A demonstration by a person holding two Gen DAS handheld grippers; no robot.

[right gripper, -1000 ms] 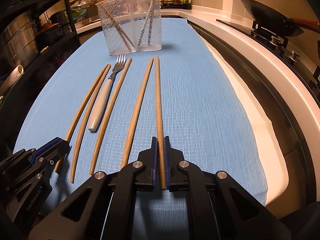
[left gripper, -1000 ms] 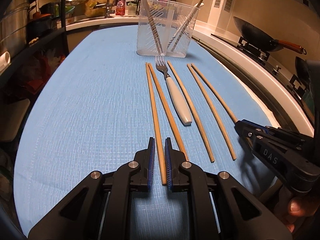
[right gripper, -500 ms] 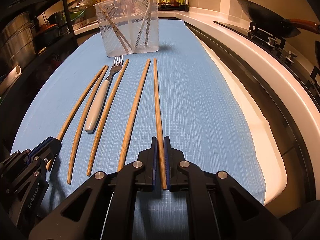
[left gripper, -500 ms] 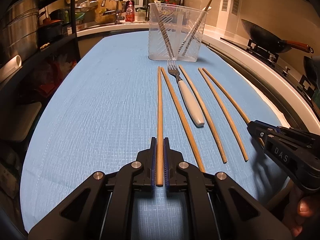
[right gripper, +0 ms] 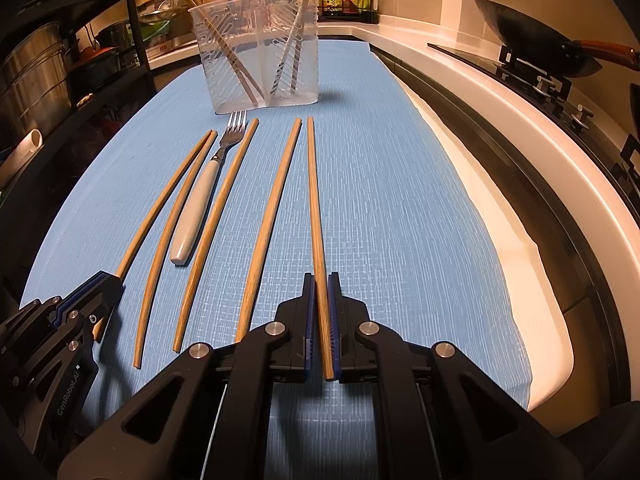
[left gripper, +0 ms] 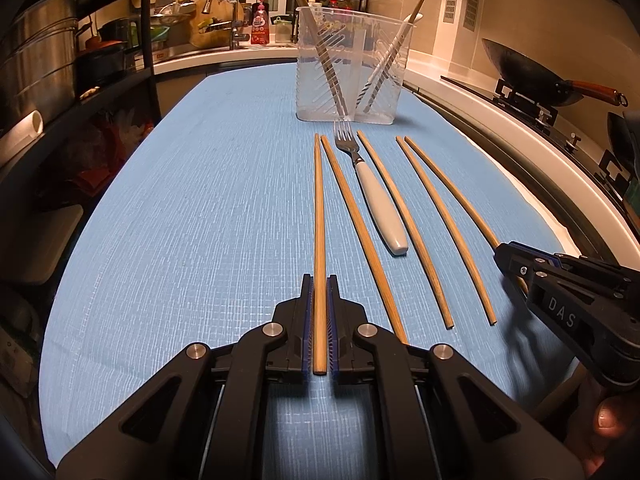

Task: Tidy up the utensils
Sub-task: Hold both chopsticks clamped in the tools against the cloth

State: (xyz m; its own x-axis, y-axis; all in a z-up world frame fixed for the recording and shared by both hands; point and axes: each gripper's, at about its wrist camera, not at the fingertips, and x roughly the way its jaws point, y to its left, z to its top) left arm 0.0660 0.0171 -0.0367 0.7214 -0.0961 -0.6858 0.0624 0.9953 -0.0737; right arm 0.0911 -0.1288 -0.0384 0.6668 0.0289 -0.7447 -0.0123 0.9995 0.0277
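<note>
Wooden chopsticks lie in a row on the blue cloth of the bench, with a white-handled fork among them, all pointing toward the clear plastic holder at the far end. At the left of the row, the left tool is pinched on the near end of the leftmost chopstick, whose far tip seems to rest on the cloth. Next come a loose chopstick, the fork, and two more loose chopsticks. At the right end, the right tool is pressed onto the rightmost chopstick, which sits slightly askew between the pads. The holder already carries a few chopsticks and a white spoon, leaning in its compartments.

The step in hand looks like lifting both sticks for the holder. To do it well, raise each near end gently so the far tip swings clear without nudging its neighbour, keep the grip firm since a thin round stick can twist, then bring the tips over the compartment with chopsticks before letting go.
</note>
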